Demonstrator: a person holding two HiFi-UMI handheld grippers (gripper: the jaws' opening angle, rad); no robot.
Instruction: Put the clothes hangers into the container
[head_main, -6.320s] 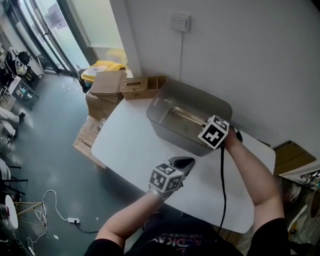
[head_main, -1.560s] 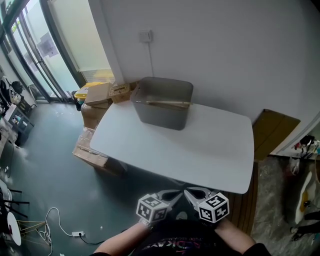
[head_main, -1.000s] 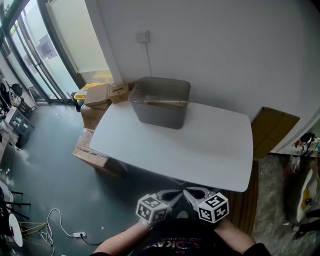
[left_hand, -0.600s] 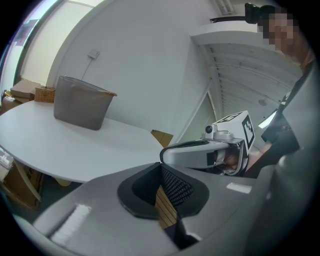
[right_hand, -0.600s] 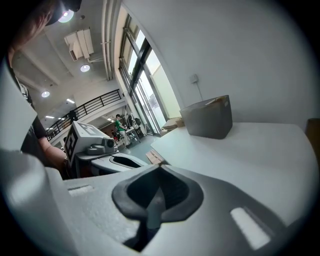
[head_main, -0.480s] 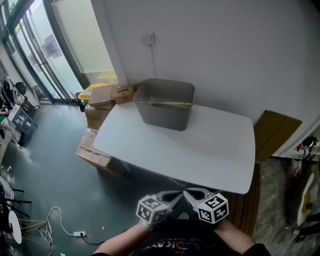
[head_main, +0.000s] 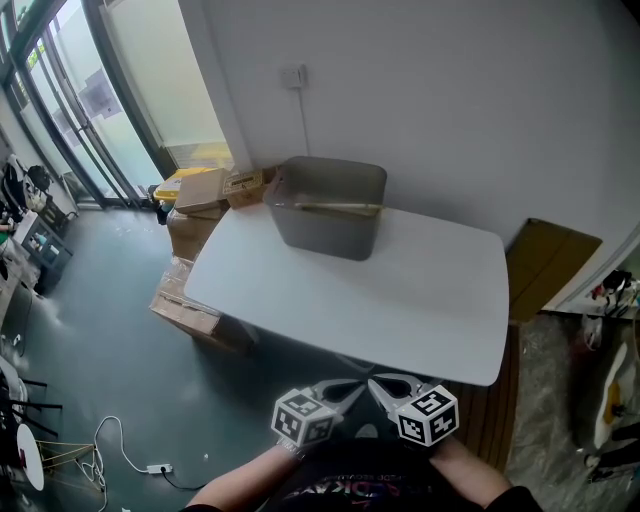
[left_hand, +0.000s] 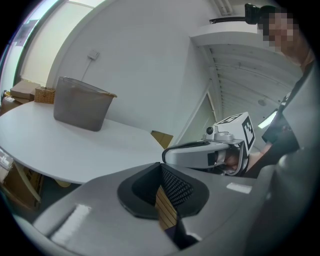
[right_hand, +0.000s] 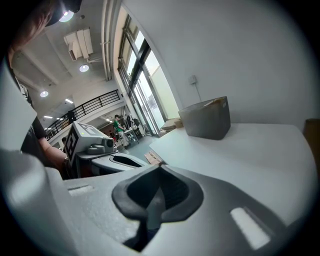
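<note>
The grey container (head_main: 325, 212) stands at the far left of the white table (head_main: 400, 290), near the wall. A wooden clothes hanger (head_main: 338, 207) lies inside it, its bar showing at the rim. Both grippers are held close to my body, well short of the table's near edge. The left gripper (head_main: 350, 390) and the right gripper (head_main: 384, 388) point toward each other, both shut with nothing between the jaws. In the left gripper view the container (left_hand: 80, 103) is far off beyond the shut left gripper (left_hand: 161, 167). The right gripper view shows the same container (right_hand: 206, 119) past the shut right gripper (right_hand: 160, 169).
Cardboard boxes (head_main: 200, 192) and a wicker basket (head_main: 243, 184) stand left of the table. A brown board (head_main: 545, 262) leans at the right wall. A cable and power strip (head_main: 150, 467) lie on the floor at lower left. Glass doors (head_main: 60, 110) line the left side.
Earlier the right gripper reached at the container and the left hovered over the table; both have since drawn back to my body. Over the last second only the view shifted slightly.
</note>
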